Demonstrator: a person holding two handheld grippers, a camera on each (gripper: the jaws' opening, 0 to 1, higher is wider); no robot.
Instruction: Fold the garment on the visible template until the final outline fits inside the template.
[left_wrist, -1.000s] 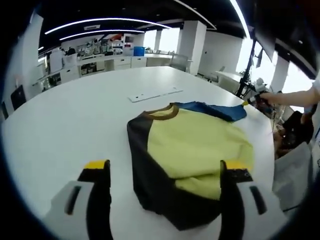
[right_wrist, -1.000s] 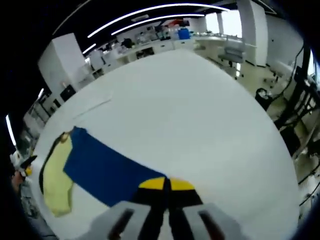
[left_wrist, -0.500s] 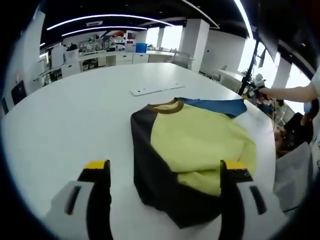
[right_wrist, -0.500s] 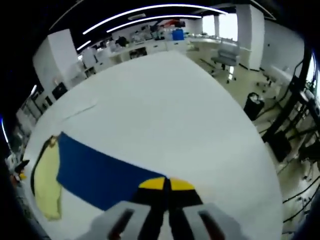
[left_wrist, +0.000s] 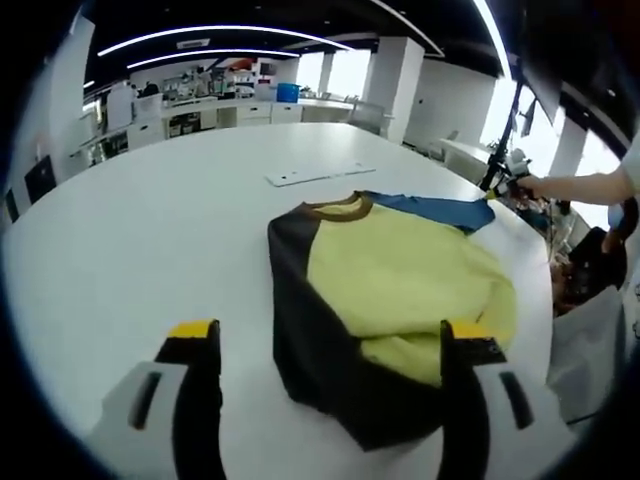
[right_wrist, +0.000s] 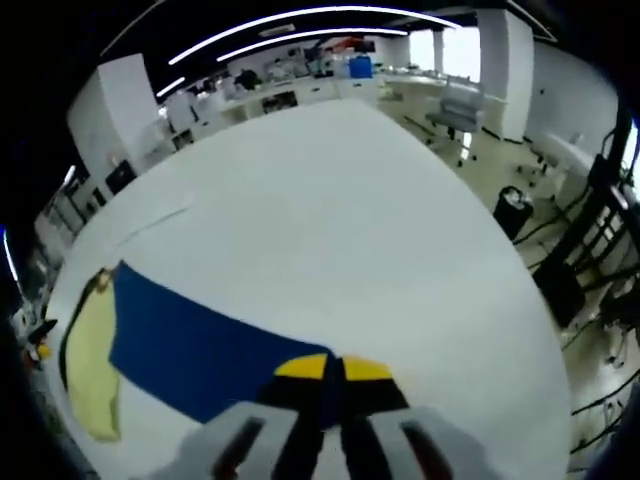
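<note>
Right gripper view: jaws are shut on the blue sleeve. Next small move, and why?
Probably carry the blue sleeve in over the yellow body. The right hand-held gripper is shut on the sleeve's end, and the sleeve lies stretched straight out on the white table, well outside the body's outline. The left hand-held gripper is open at the hem.

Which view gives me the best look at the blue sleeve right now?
The right gripper view: the blue sleeve stretches flat across the white table, running into the right gripper's closed jaws. The left gripper view shows the sleeve as a thin blue strip behind the yellow body, with the left gripper open.
</note>
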